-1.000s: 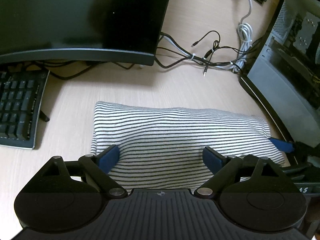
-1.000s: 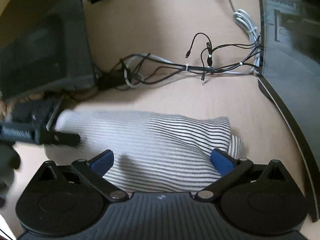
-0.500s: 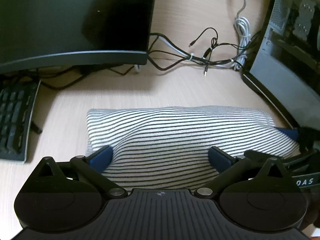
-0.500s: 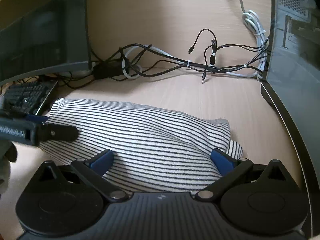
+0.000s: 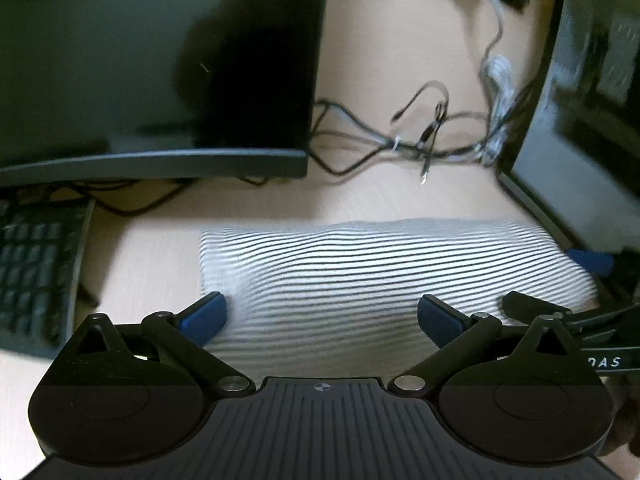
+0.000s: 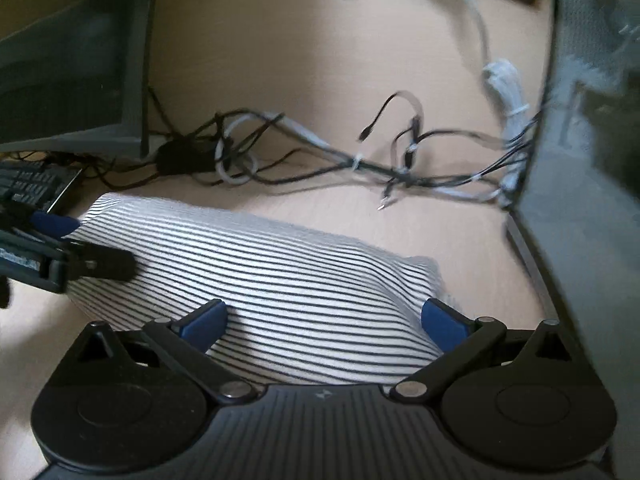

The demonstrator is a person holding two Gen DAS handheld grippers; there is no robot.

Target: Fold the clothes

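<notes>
A folded black-and-white striped garment (image 5: pixel 360 276) lies as a flat bundle on the light wooden desk (image 5: pixel 400 192); it also shows in the right wrist view (image 6: pixel 280 280). My left gripper (image 5: pixel 322 318) is open, its blue pads spread over the garment's near left part. My right gripper (image 6: pixel 324 320) is open over the garment's right end. Neither holds cloth. The left gripper's fingers (image 6: pixel 96 264) show at the garment's left end in the right wrist view. The right gripper's fingers (image 5: pixel 532 306) show at its right end in the left wrist view.
A dark monitor (image 5: pixel 160 80) stands at the back left with a keyboard (image 5: pixel 36 272) beside it. A computer case (image 6: pixel 592 140) stands on the right. A tangle of cables (image 6: pixel 400 160) lies behind the garment.
Both grippers have drawn slightly back and up from the garment, and both views are motion-blurred. The garment lies as before. Both grippers stay open.
</notes>
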